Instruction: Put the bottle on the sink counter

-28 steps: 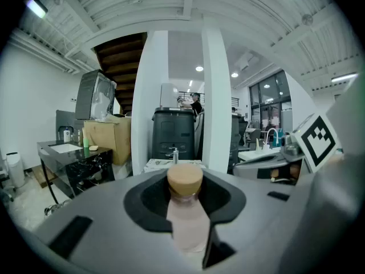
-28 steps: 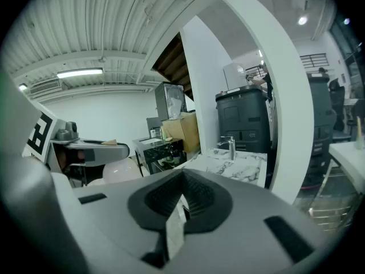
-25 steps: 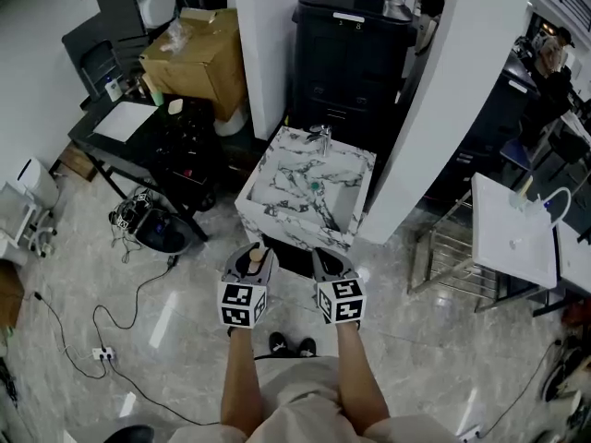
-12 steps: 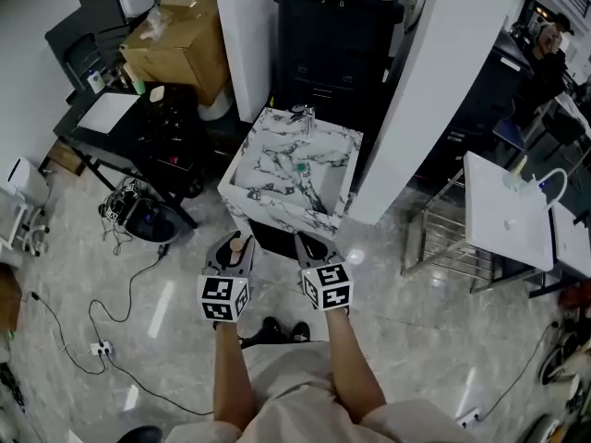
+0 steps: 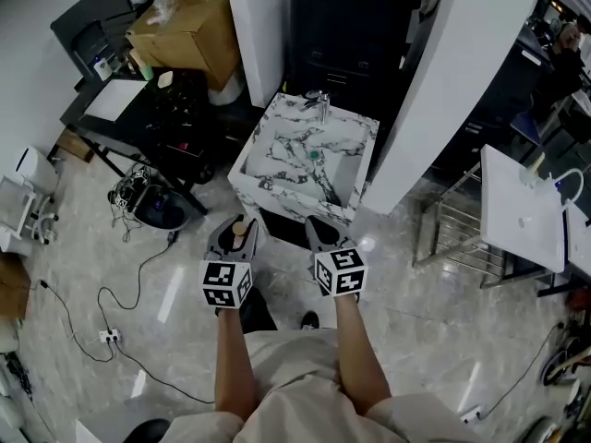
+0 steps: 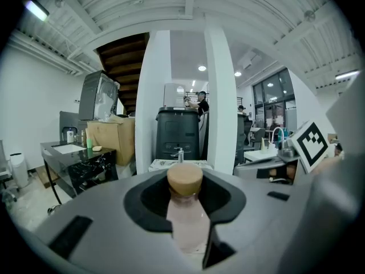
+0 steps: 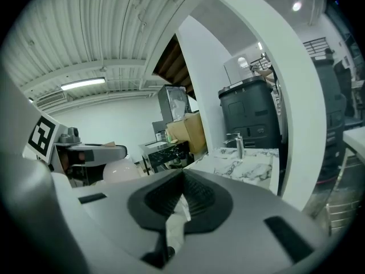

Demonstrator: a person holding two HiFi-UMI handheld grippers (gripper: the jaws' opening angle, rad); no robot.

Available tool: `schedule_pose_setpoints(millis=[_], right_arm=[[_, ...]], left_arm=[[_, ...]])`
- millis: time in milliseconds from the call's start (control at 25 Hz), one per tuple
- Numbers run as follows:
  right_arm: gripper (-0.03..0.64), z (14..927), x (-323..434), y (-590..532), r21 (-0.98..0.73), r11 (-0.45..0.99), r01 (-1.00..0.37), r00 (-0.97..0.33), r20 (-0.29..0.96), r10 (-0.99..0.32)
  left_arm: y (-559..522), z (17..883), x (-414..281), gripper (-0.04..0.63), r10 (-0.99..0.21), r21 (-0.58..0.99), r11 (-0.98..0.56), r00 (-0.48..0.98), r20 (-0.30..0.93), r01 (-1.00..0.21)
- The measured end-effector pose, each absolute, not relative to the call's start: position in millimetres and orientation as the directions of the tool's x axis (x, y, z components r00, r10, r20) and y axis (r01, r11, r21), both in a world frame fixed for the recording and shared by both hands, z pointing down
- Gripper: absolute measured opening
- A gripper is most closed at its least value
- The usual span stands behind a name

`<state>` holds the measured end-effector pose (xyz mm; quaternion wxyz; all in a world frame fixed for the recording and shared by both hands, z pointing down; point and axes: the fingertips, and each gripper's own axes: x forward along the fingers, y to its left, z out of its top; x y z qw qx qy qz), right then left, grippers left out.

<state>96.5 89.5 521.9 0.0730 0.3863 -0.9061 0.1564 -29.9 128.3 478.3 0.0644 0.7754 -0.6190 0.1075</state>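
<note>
A pale tiled floor (image 5: pixel 416 340) spreads under everything; a tall black cabinet (image 5: pixel 355 35) stands against the back, between white pillars; in front of it sits the marble sink surface (image 5: pixel 277 201), its tap (image 5: pixel 319 109) at the far edge. A person stands just short of that surface, both arms stretched forward side by side. The left tongs (image 5: pixel 235 240) are part-way spread and pinch the bottle (image 6: pixel 188 221) round its pale pinkish body, pads pressing on both sides; the right tongs (image 5: pixel 319 233) are pressed together at the tips with nothing caught between them. The bottle hangs over the floor, near the front edge of the sink surface but apart from it; it stands upright, long axis vertical, with its cork-coloured cap (image 6: pixel 185 178) pointing up and rising clear above the pads.
</note>
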Motion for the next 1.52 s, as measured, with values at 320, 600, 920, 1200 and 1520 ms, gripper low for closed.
schedule_pose_setpoints(millis=[320,600,920,1200,1520], right_arm=[[0.005,533,91,43,-0.243,0.577,-0.779,-0.626,0.273,-0.73],[0.005,552,65,-6,-0.251,0.51,-0.823,-0.568,0.319,-0.758],[0.005,554,24,-51,-0.219,0.467,-0.857,-0.516,0.363,-0.776],[0.005,554,-7,-85,-0.254,0.394,-0.883,-0.463,0.343,-0.817],[0.005,555,-20,-104,-0.27,0.288,-0.919,-0.368,0.316,-0.875]], left_arm=[[81,489,-46,0.118,-0.919,0.006,-0.308,0.299,0.257,-0.951],[19,500,-88,0.118,-0.896,0.039,-0.348,0.344,0.281,-0.937],[-45,504,-122,0.118,-0.852,0.076,-0.434,0.436,0.29,-0.898],[-83,511,-133,0.118,-0.779,0.066,-0.553,0.543,0.314,-0.831],[-122,495,-134,0.118,-0.703,0.013,-0.677,0.652,0.285,-0.736]])
